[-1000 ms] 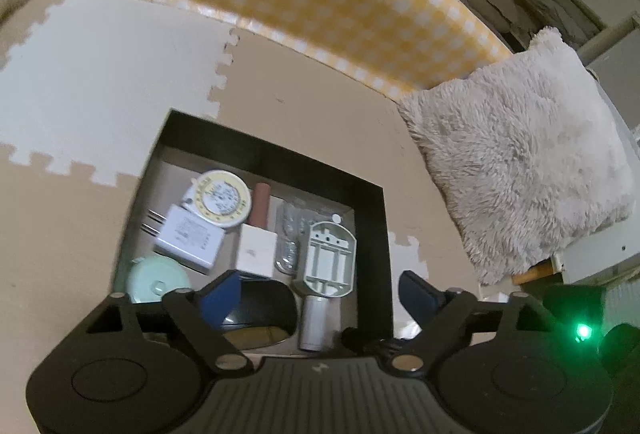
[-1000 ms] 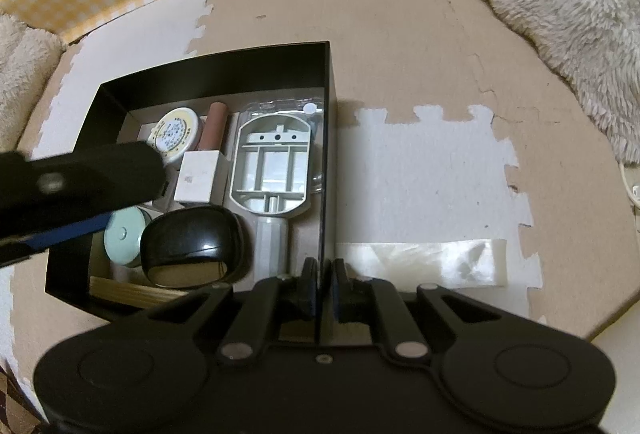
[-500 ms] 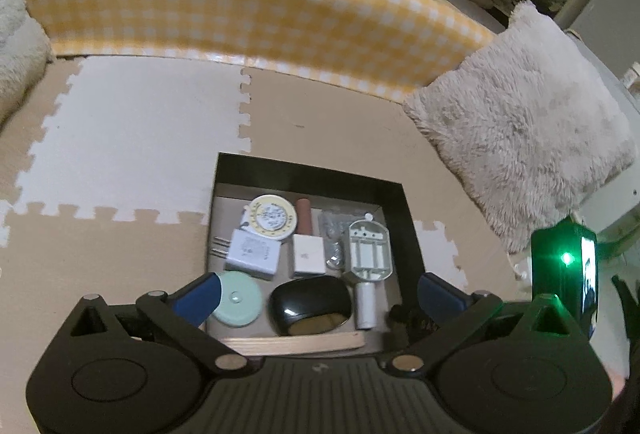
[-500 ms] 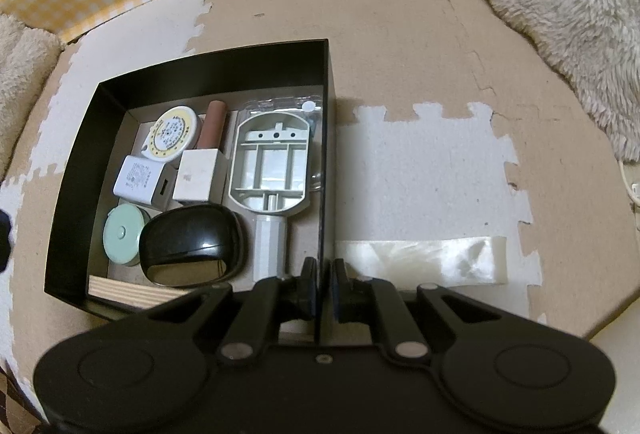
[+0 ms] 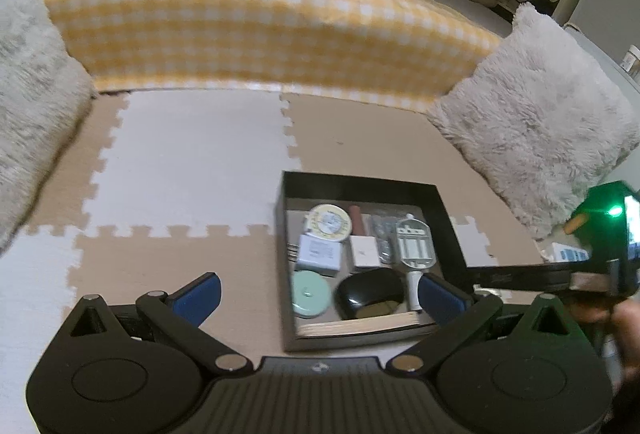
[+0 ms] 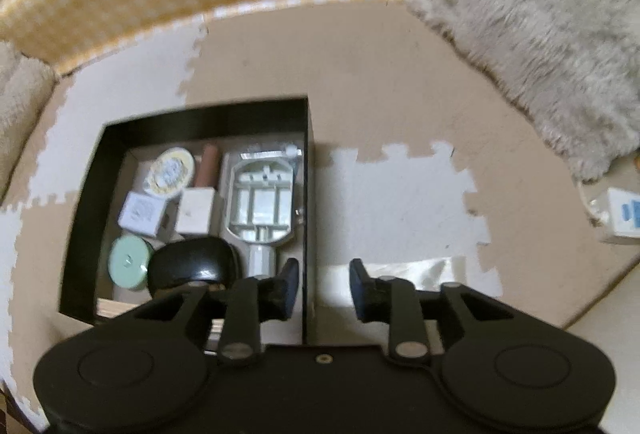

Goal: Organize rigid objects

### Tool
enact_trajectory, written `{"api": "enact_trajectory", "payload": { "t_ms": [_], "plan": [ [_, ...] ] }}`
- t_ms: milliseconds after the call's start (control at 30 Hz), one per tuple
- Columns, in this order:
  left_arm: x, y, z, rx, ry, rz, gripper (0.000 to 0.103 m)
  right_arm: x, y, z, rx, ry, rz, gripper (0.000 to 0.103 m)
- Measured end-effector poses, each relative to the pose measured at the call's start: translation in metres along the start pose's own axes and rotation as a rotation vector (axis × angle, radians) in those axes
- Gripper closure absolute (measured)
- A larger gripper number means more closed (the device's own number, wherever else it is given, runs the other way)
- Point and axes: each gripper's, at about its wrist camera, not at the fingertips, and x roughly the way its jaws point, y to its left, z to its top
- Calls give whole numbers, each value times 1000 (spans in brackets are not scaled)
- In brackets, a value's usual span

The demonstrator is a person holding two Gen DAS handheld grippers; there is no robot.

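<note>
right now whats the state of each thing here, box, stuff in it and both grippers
black box: open, no lid, on the floor mat
black mouse: lying in the box
mint round tin: lid on, in the box
left gripper: open, empty
right gripper: opening, box wall between its jaws, untouched

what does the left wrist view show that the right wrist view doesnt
Only the left wrist view shows the other gripper's body with a green light at the right edge, a second fluffy pillow on the left, and the wide-open left gripper.

Only the right wrist view shows the right gripper, jaws opening over the box's right wall with nothing between them, and clear tape on the mat.

Both show the black box of packed objects and the yellow checked cloth.
</note>
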Motion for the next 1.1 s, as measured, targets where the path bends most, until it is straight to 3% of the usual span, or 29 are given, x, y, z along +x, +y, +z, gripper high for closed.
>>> {"api": "enact_trajectory", "payload": {
  "t_ms": [233,400,600,933,1100],
  "plan": [
    [-22,9,-2,17,-44,5,0,-58,10,-6,5,-120,37,61],
    [-41,3,-5,75,-97,54,0,-100,16,-16,5,-198,62,56],
    [-61,4,-13,98,-140,49,0,-140,29,-41,-26,-292,85,42],
    [-85,6,-37,142,-201,105,0,-171,43,-85,-36,-375,69,28],
    [-96,4,-51,166,-234,96,0,-180,52,-103,-58,-421,38,21]
  ]
}}
